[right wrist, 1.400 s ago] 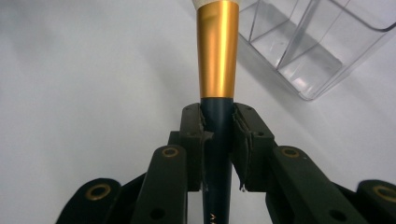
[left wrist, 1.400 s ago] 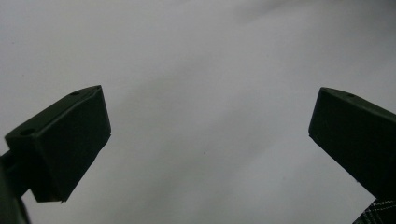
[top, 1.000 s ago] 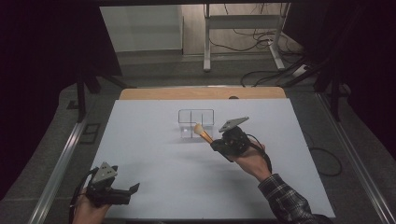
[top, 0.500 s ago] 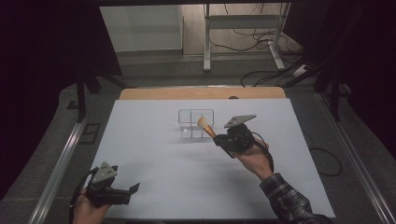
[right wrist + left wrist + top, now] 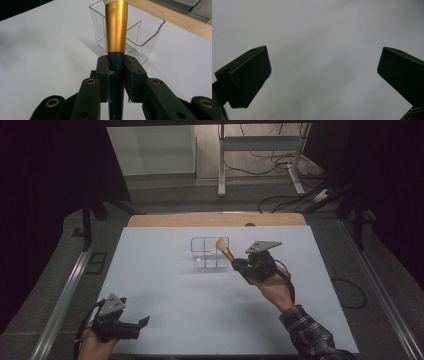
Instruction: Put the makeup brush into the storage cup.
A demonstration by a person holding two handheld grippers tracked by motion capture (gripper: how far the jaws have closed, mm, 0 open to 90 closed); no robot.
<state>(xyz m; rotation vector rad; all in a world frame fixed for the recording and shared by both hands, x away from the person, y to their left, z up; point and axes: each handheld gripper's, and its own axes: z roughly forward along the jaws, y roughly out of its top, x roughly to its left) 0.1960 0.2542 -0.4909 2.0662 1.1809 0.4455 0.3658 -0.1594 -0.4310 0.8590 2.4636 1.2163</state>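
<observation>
Near the centre of the high view, the right gripper point(image 5: 239, 262), clamped on the makeup brush point(image 5: 116, 45), should tilt it upright above the clear organizer point(image 5: 209, 253) before lowering into one compartment.

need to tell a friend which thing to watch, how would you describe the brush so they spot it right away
Start at the white table and find the clear organizer near its far middle. Just right of it the right gripper is shut on the brush, which points toward the organizer. Its gold ferrule, dark handle and pale tip make it the one coloured thing there.
</observation>
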